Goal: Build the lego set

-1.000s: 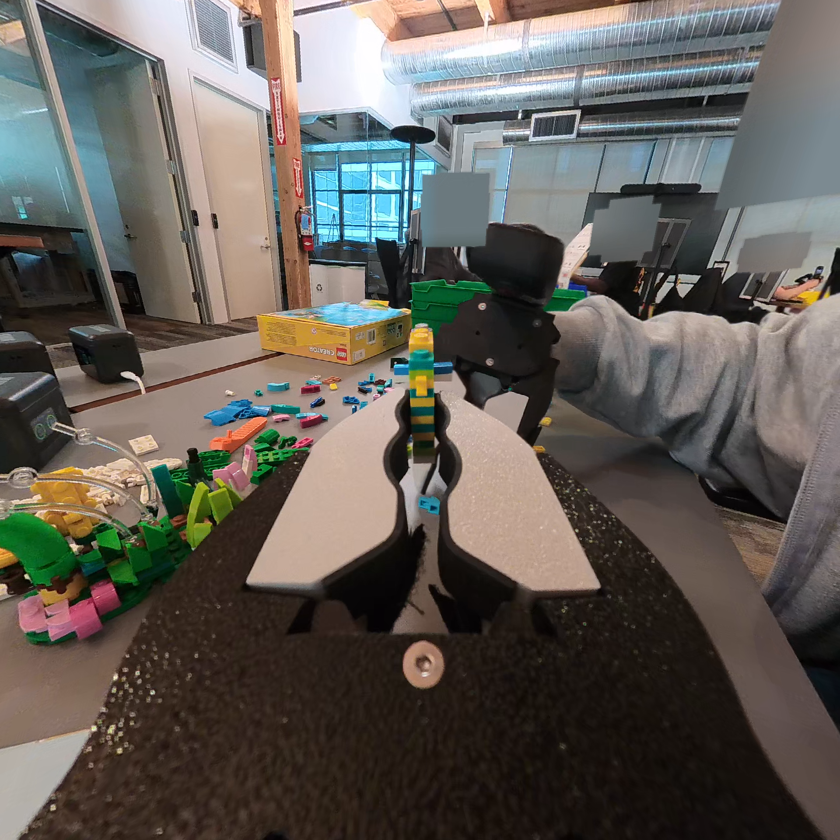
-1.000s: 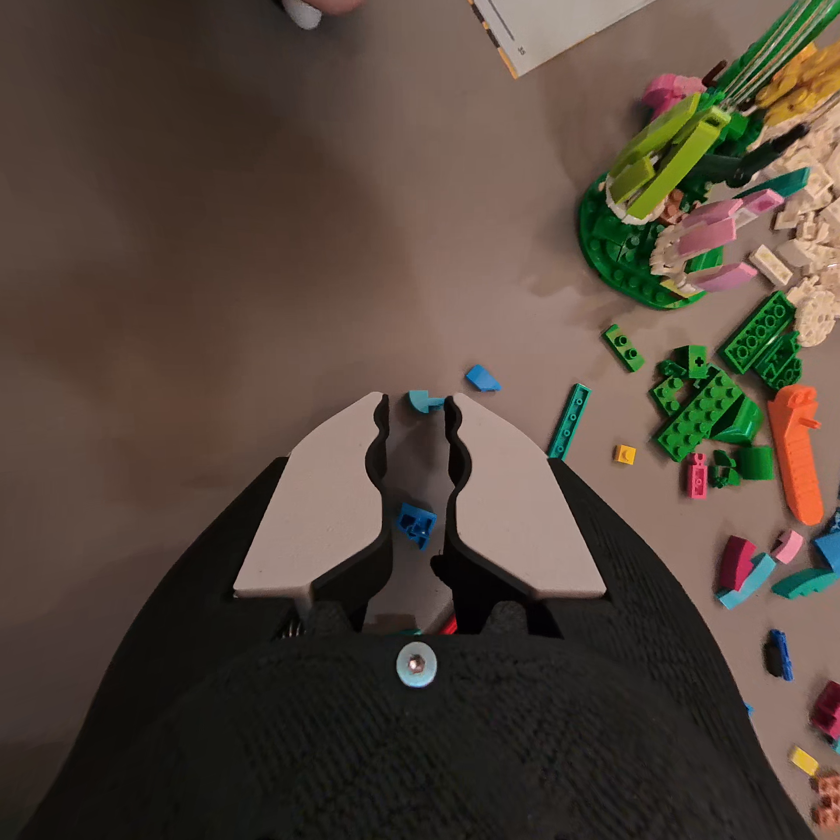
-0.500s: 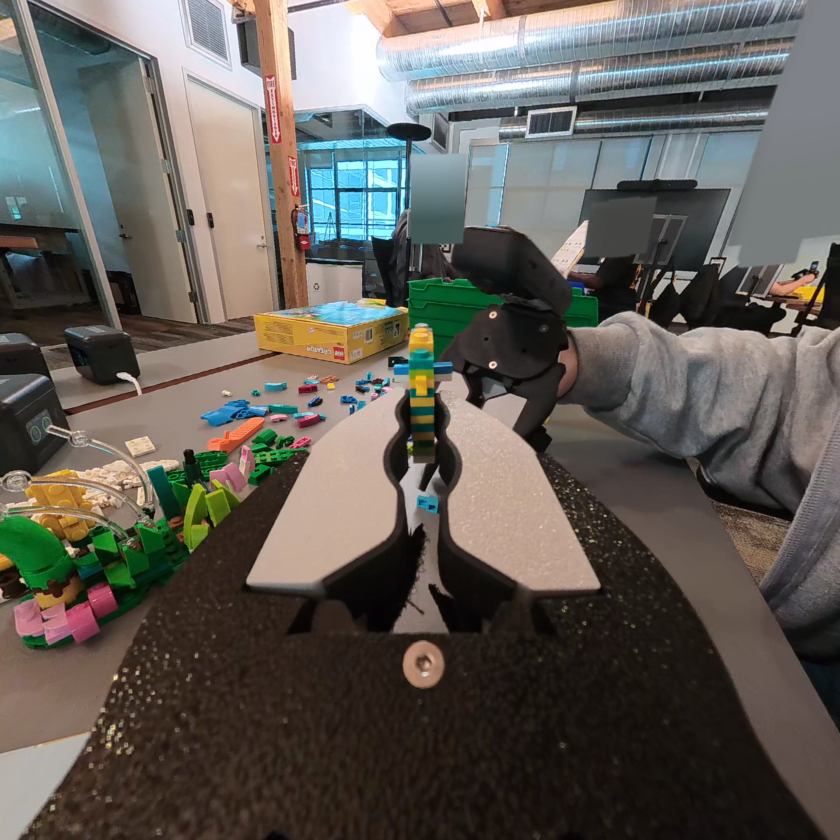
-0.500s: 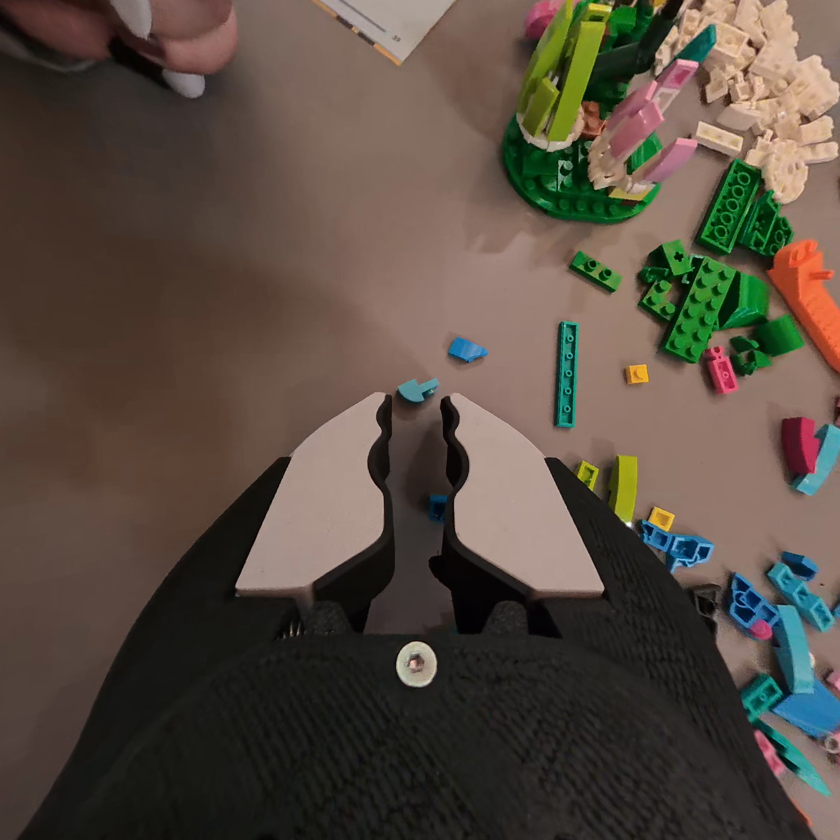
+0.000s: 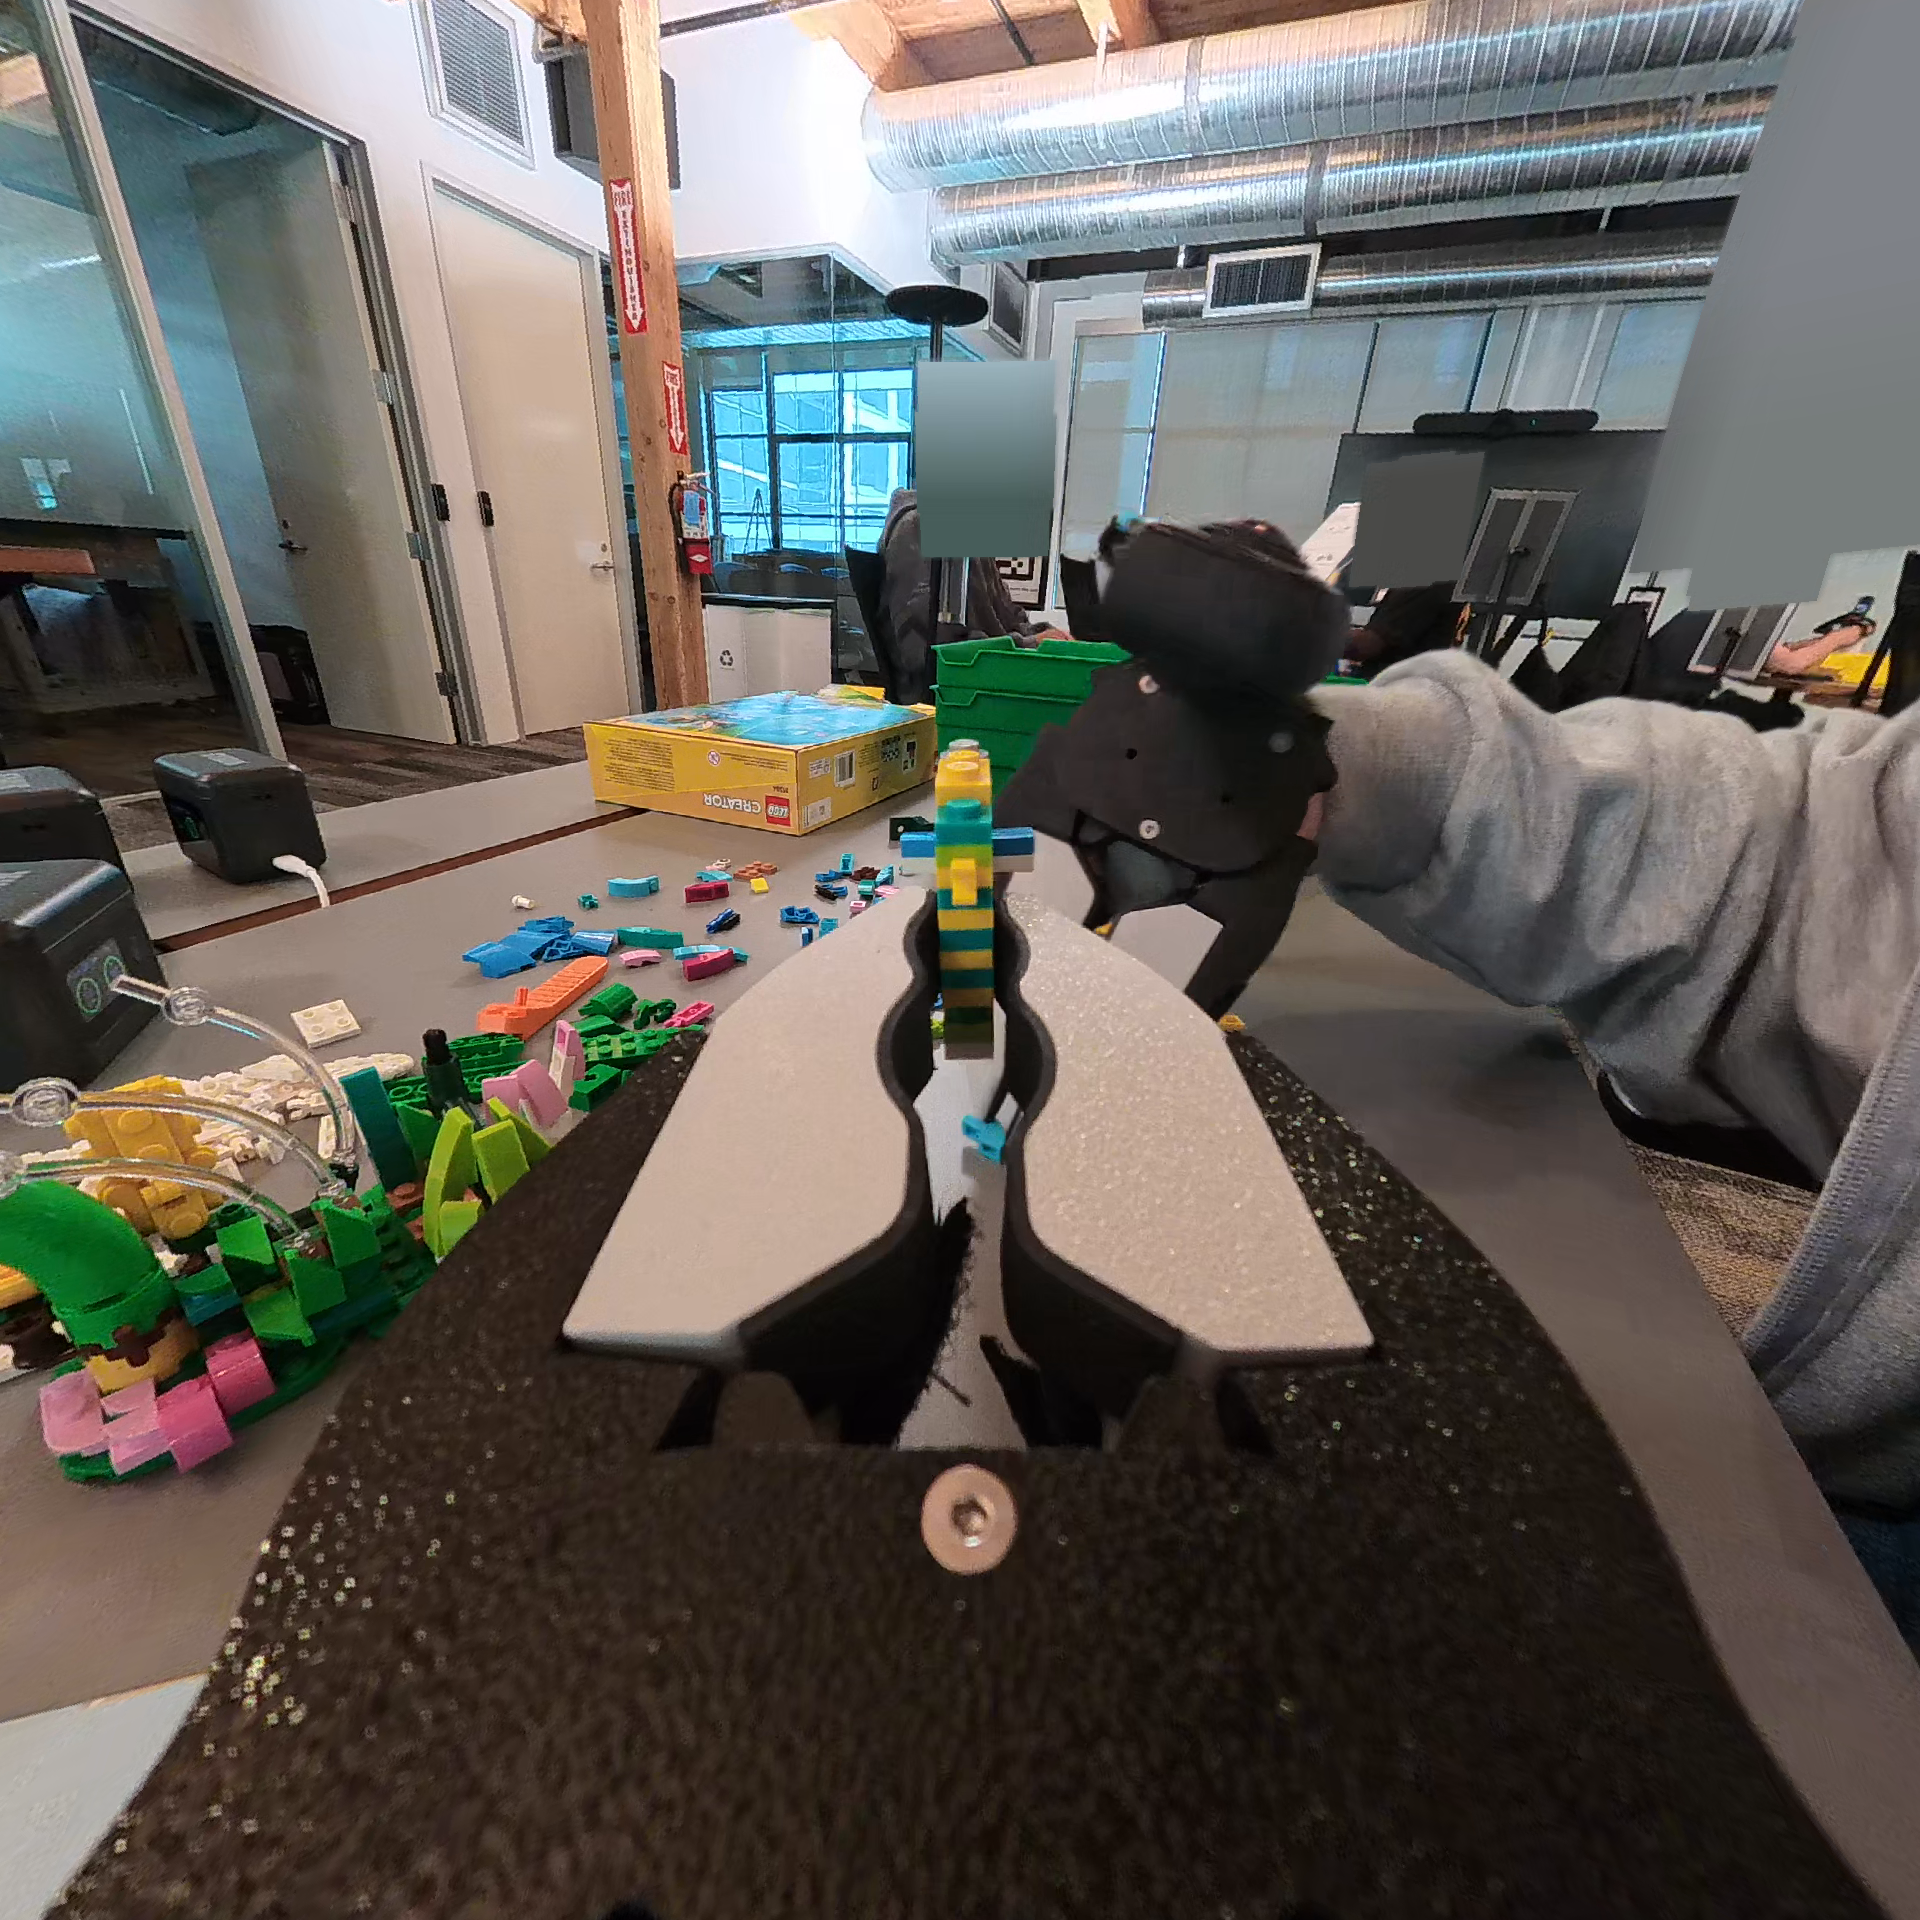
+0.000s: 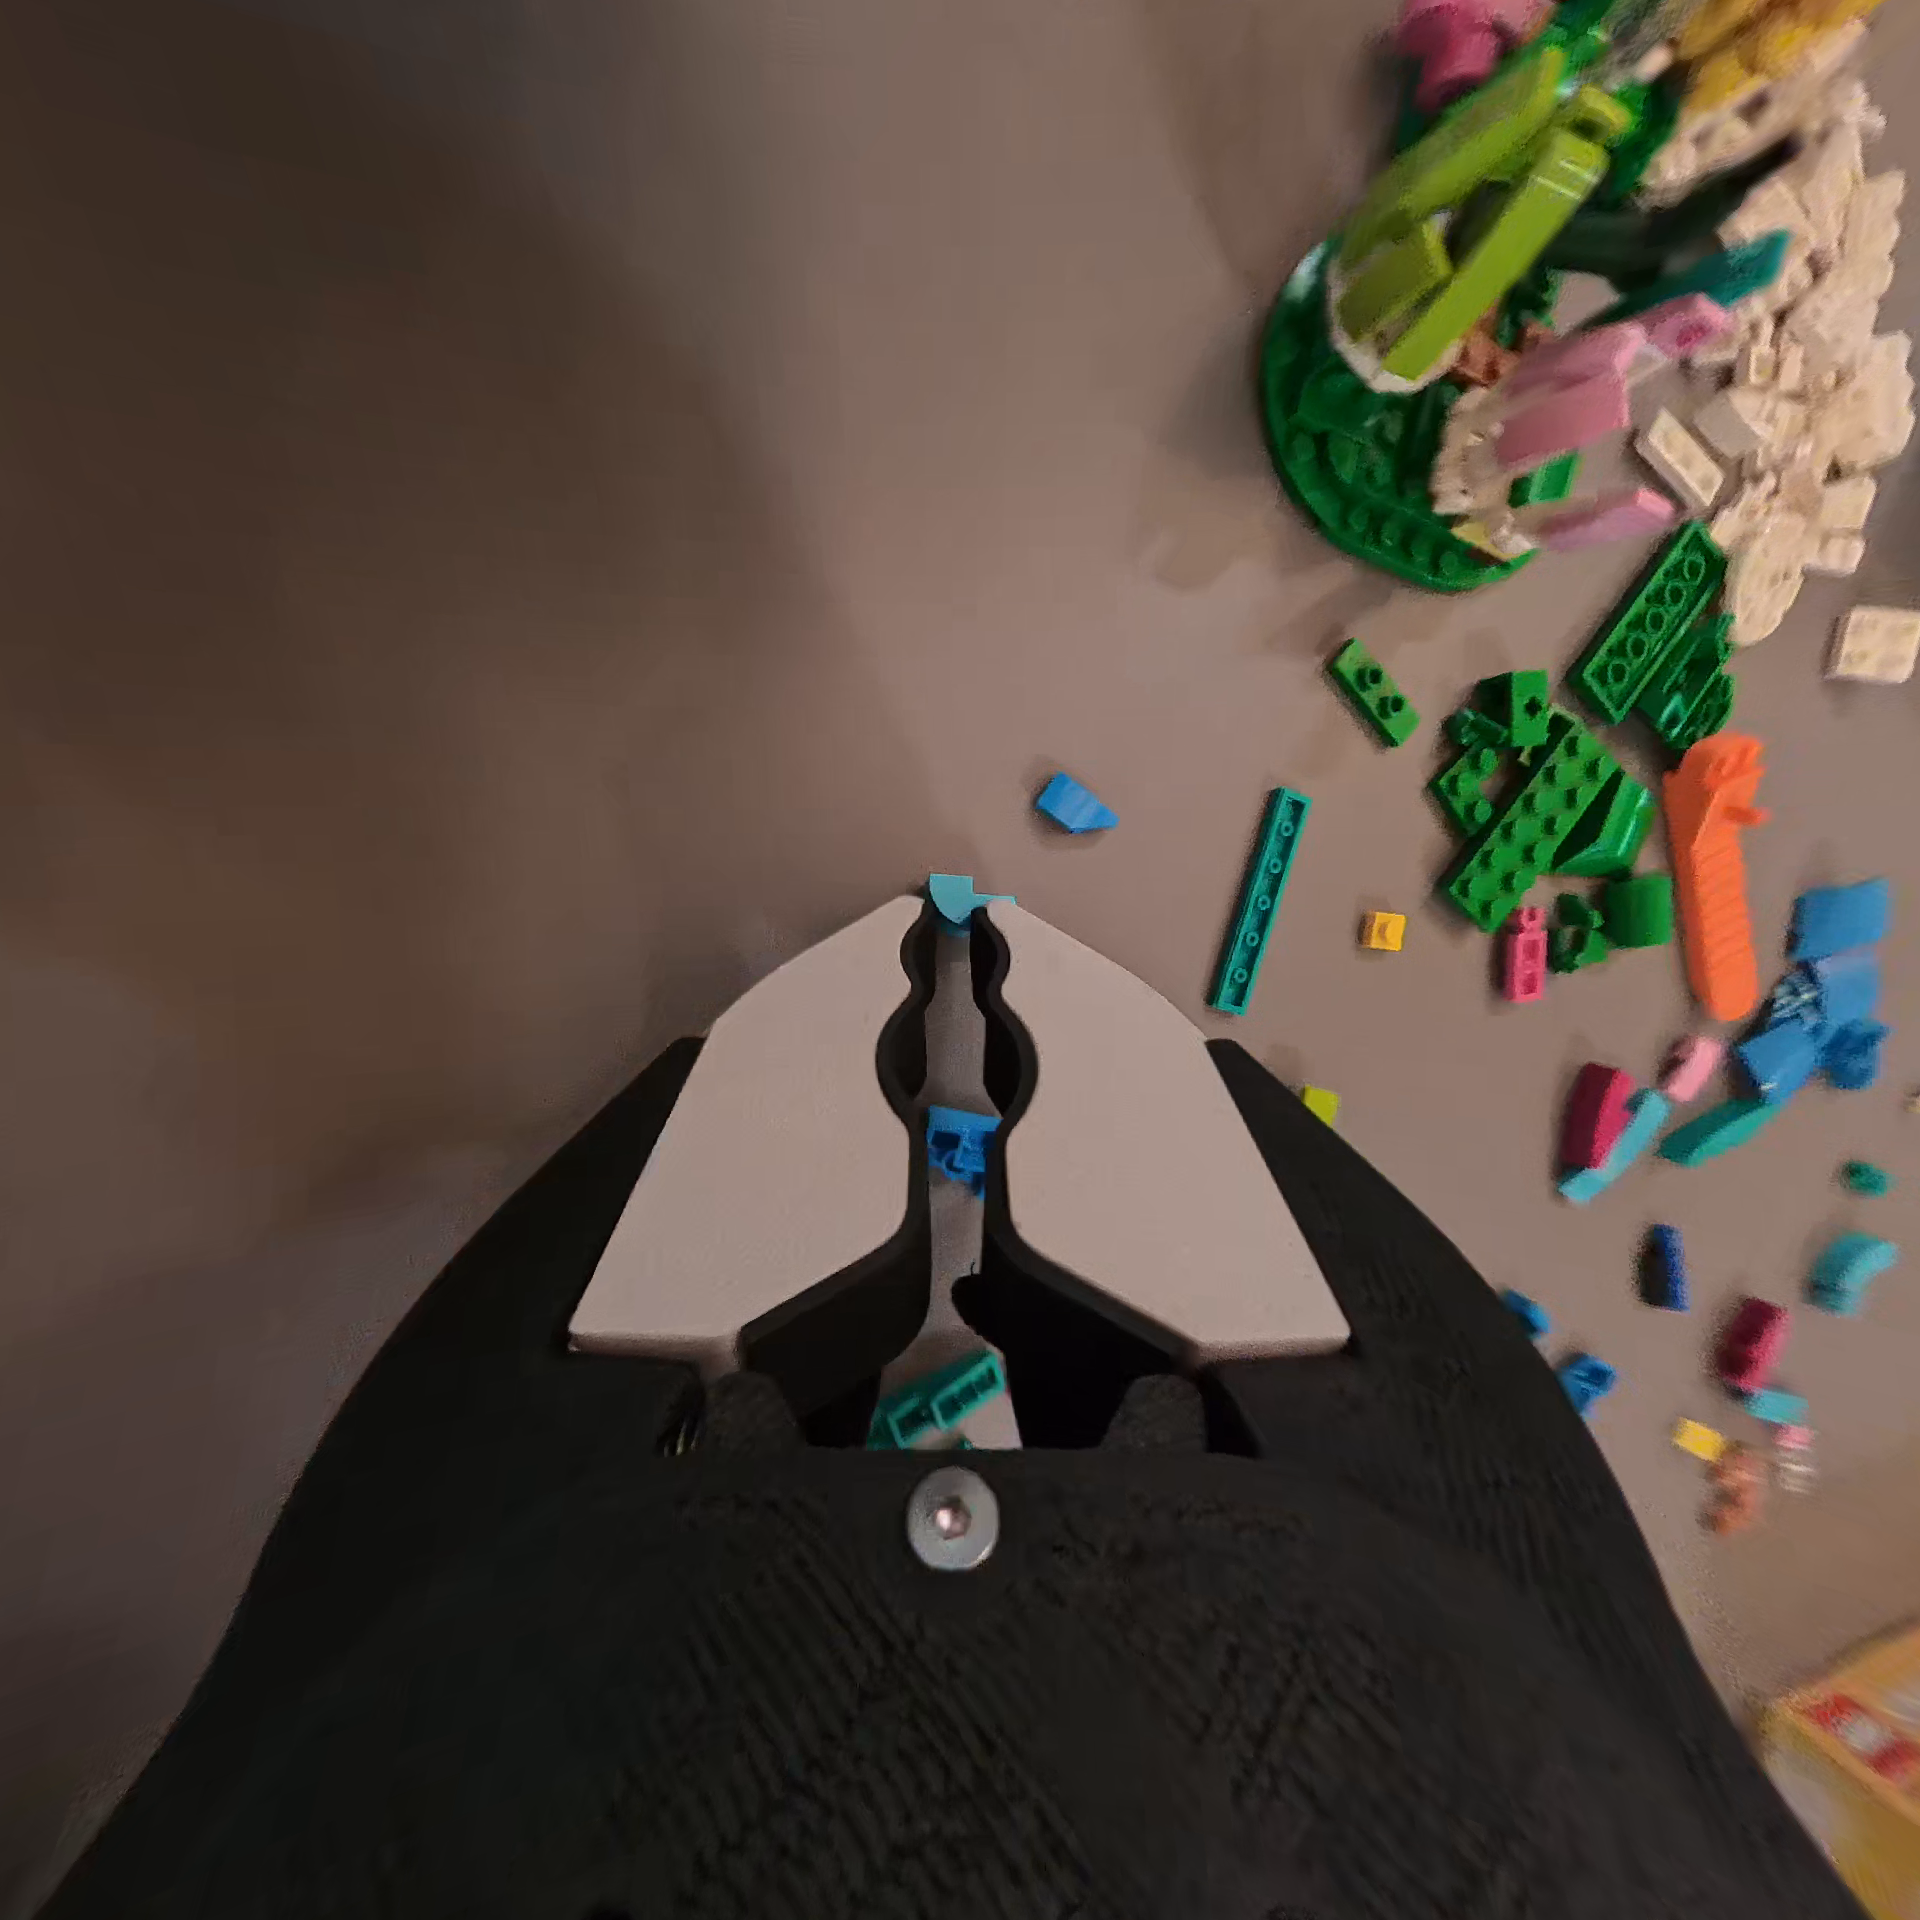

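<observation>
My left gripper (image 5: 964, 940) is shut on a striped yellow, green and teal lego column (image 5: 966, 883), held upright above the grey table (image 5: 1403, 1091). My right gripper (image 6: 958, 912) points down at the table, with its tips shut on a small turquoise piece (image 6: 951, 894). It also shows in the left wrist view (image 5: 1195, 810), just behind and right of the column, held by a hand in a grey sleeve. A blue slope piece (image 6: 1075, 808) lies just beyond the right gripper's tips. A blue piece (image 6: 956, 1143) shows on the table between the fingers.
A green flower build (image 6: 1455, 364) stands at the upper right, with white pieces (image 6: 1818, 416) beside it. A teal long plate (image 6: 1257, 899), green bricks (image 6: 1538, 810), an orange separator (image 6: 1714, 873) and several small pieces lie to the right. A yellow box (image 5: 758, 769) and green bins (image 5: 997, 686) stand at the back. There is about 12 centimetres between the tips of the two grippers. To the teal long plate (image 6: 1257, 899): right tips about 6 centimetres, left tips about 15 centimetres.
My right gripper has closed its fingers on the small turquoise piece that lay in front of its tips. My left gripper still holds the column in the same place.
</observation>
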Tool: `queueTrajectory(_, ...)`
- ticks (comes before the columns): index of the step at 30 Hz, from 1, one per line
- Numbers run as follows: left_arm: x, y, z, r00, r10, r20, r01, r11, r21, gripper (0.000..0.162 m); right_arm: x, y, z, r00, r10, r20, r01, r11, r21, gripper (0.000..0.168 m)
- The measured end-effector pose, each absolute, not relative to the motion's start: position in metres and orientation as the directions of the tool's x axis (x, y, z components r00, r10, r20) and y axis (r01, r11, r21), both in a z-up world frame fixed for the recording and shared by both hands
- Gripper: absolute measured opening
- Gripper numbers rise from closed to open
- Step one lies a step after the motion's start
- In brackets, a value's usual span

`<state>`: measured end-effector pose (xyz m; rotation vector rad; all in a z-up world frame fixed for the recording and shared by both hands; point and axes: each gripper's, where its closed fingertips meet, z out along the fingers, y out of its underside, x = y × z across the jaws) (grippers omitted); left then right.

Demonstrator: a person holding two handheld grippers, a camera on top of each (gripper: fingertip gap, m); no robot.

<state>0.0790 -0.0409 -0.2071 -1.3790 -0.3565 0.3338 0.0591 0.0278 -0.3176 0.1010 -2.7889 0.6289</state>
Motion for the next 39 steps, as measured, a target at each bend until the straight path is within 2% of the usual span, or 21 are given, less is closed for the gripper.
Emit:
queueTrajectory(5,0.079,-0.041,-0.207,0.900,0.434,0.052,-0.021,0.163,-0.986,0.008,0.069,0.033,-0.317,-0.919,-0.241,0.313,-0.302,0.939,-0.164,0.004)
queueTrajectory(9,0.078,-0.041,-0.207,0.898,0.438,0.049,-0.026,0.162,-0.986,0.008,0.074,0.028,-0.317,-0.917,-0.330,0.225,-0.353,0.933,-0.074,0.004)
queueTrajectory(12,0.077,-0.042,-0.207,0.896,0.442,0.049,-0.027,0.163,-0.986,0.008,0.074,0.026,-0.317,-0.922,-0.348,0.170,-0.363,0.930,-0.060,0.004)
queueTrajectory(16,0.076,-0.042,-0.207,0.895,0.443,0.056,-0.021,0.168,-0.986,0.008,0.081,0.026,-0.316,-0.955,-0.292,0.046,-0.295,0.950,-0.105,0.003)
queueTrajectory(22,0.075,-0.042,-0.208,0.893,0.446,0.064,-0.011,0.164,-0.986,0.008,0.095,0.043,-0.313,-0.974,-0.189,-0.125,-0.186,0.982,-0.035,0.003)
queueTrajectory(27,0.071,-0.048,-0.205,0.877,0.476,0.066,-0.028,0.187,-0.982,0.008,0.102,0.046,-0.314,-0.971,-0.188,-0.148,-0.193,0.981,0.026,0.002)
queueTrajectory(34,0.055,-0.083,-0.179,0.778,0.627,0.024,-0.185,0.265,-0.946,0.008,0.104,0.041,-0.318,-0.968,-0.191,-0.165,-0.207,0.975,0.083,0.002)
queueTrajectory(39,0.051,-0.087,-0.179,0.767,0.641,0.018,-0.202,0.269,-0.942,0.008,0.102,0.035,-0.320,-0.970,-0.150,-0.193,-0.179,0.974,0.142,0.002)
